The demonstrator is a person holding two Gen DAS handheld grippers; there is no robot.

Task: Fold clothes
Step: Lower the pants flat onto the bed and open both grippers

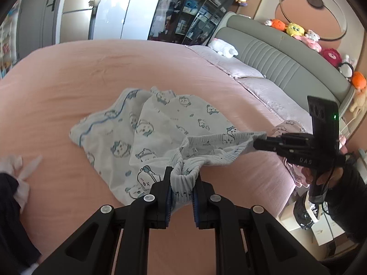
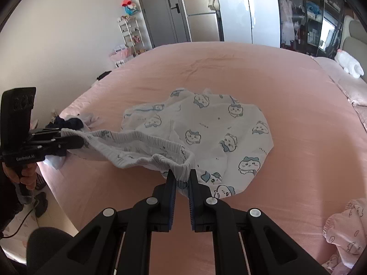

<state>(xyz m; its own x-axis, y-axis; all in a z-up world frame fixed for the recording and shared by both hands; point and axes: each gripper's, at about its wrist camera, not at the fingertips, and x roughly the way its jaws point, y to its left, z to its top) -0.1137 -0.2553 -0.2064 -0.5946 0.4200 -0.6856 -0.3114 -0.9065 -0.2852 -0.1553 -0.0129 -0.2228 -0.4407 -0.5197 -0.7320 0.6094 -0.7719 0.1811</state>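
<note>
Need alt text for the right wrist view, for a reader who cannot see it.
The right gripper pinches one end of the elastic waistband of white cartoon-print shorts spread on a pink bed. At left, the left gripper pinches the waistband's other end, stretching it between them.

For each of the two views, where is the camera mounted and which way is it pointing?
Left wrist: sits on the left tool, looks across the pink bed toward the headboard; its own fingers clamp the shorts' waistband; the right tool and a hand show at right.
Right wrist: sits on the right tool, looks across the bed toward the door; the left tool and a hand show at left.
Shared: shorts, bed, both tools.
</note>
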